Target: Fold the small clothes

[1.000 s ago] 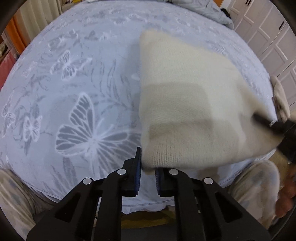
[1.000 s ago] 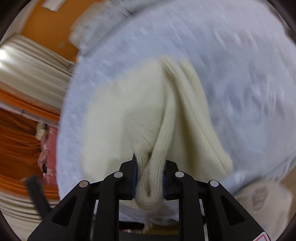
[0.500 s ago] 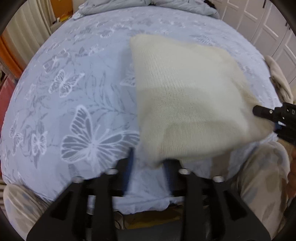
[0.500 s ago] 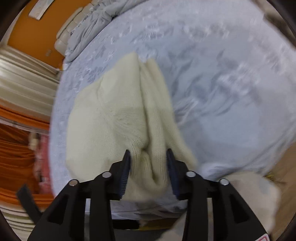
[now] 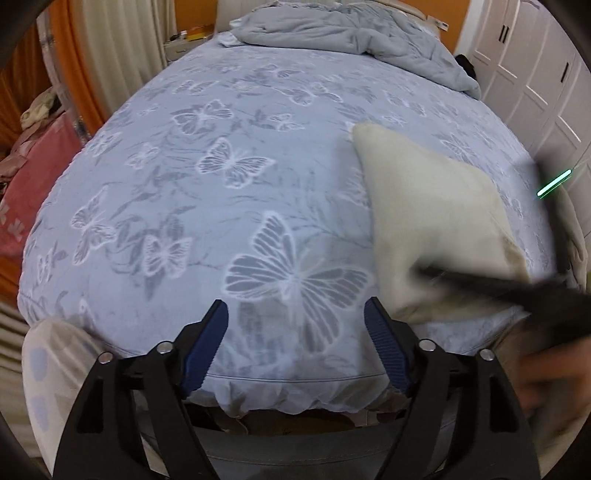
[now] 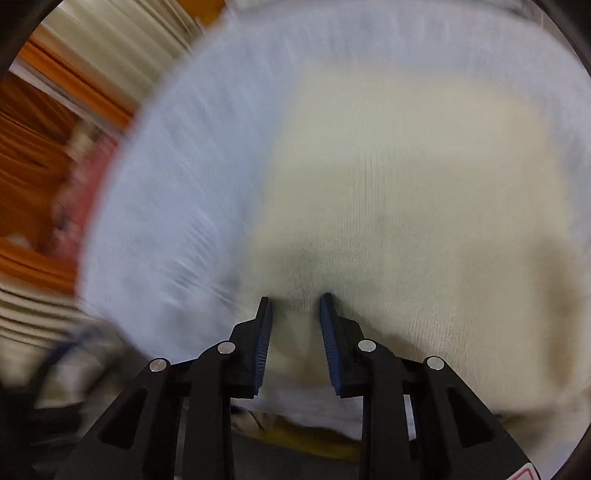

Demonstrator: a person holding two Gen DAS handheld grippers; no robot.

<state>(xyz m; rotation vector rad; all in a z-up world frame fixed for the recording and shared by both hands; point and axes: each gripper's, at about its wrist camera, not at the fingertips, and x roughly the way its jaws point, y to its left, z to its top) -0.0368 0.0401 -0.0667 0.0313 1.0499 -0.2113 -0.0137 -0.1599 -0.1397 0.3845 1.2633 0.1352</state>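
Note:
A cream knitted garment (image 5: 436, 225) lies folded on the blue butterfly-print bed sheet (image 5: 229, 206), at the right near the front edge. My left gripper (image 5: 295, 321) is wide open and empty, to the left of the garment, above the bed's front edge. My right gripper shows in the left wrist view as a blurred black shape (image 5: 517, 291) across the garment's near corner. In the right wrist view the garment (image 6: 424, 192) fills the frame; my right gripper (image 6: 295, 301) has its jaws partly open, with the knit's near edge between them; the view is blurred.
A crumpled grey duvet (image 5: 354, 33) lies at the head of the bed. White wardrobe doors (image 5: 535, 74) stand on the right. Orange and cream curtains (image 5: 74, 55) and a pink cloth pile (image 5: 29, 181) are on the left.
Both grippers have let go of the garment's near edge and opened. The left gripper has drawn back and to the left. The garment now rests on the bed. The right gripper is swinging fast.

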